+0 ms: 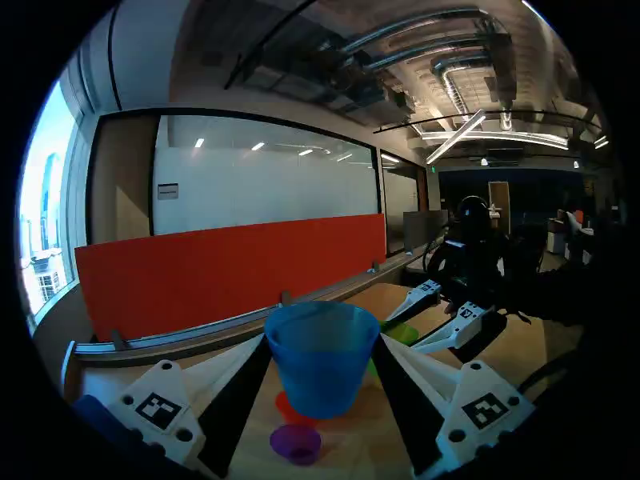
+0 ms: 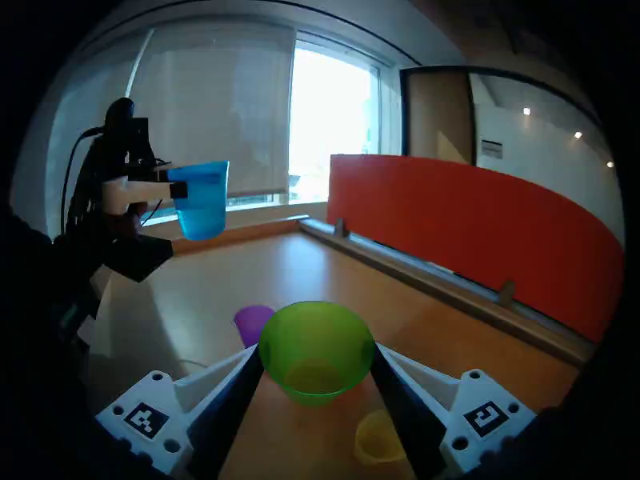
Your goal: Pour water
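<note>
In the left gripper view my left gripper (image 1: 322, 376) is shut on a blue translucent cup (image 1: 322, 364), held upright above the wooden table. Below it stand a small purple cup (image 1: 295, 444) and an orange one (image 1: 290, 410). Farther off, the right gripper (image 1: 440, 314) holds a green cup (image 1: 400, 332). In the right gripper view my right gripper (image 2: 317, 368) is shut on that green cup (image 2: 317, 358), upright over the table. At upper left the left gripper (image 2: 172, 190) carries the blue cup (image 2: 200, 200) high. A purple cup (image 2: 254, 322) and a yellow cup (image 2: 378, 438) stand on the table.
The wooden table (image 2: 240, 272) runs to a red divider panel (image 2: 480, 232) with a metal rail along its base. Windows with blinds (image 2: 216, 112) lie behind. A person's dark sleeve (image 2: 48, 264) is at the left.
</note>
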`<state>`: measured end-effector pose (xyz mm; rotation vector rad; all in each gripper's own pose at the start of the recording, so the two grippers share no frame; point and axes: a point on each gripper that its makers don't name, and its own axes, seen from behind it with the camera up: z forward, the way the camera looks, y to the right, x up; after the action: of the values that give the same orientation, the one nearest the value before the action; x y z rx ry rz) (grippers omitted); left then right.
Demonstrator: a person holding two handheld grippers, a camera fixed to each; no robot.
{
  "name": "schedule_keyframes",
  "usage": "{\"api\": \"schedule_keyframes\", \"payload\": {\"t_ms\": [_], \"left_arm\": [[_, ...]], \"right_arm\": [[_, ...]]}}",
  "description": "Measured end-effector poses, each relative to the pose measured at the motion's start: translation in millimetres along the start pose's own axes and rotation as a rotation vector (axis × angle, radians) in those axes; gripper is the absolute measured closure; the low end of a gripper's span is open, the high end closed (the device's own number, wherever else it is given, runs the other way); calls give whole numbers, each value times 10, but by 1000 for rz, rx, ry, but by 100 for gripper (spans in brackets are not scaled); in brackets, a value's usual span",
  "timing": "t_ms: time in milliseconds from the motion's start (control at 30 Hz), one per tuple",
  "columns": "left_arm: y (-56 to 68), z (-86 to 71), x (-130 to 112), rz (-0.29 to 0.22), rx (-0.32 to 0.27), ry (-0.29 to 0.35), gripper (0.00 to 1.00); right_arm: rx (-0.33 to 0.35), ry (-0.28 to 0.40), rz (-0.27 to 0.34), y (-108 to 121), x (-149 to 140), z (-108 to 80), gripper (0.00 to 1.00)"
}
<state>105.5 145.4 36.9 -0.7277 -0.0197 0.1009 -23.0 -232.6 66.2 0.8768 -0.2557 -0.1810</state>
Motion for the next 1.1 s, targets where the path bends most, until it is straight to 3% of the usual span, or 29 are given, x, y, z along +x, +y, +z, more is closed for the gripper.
{"api": "schedule_keyframes", "payload": {"t_ms": [367, 867, 1100], "left_arm": [[63, -2, 27, 3, 0, 2, 14], [78, 3, 19, -12, -6, 15, 14], [106, 1, 7, -11, -16, 18, 15]], "right_arm": [[3, 138, 18, -121, 345, -165, 7], [2, 256, 7, -204, 600, -246, 6], [-9, 278, -23, -226, 662, -248, 6]]}}
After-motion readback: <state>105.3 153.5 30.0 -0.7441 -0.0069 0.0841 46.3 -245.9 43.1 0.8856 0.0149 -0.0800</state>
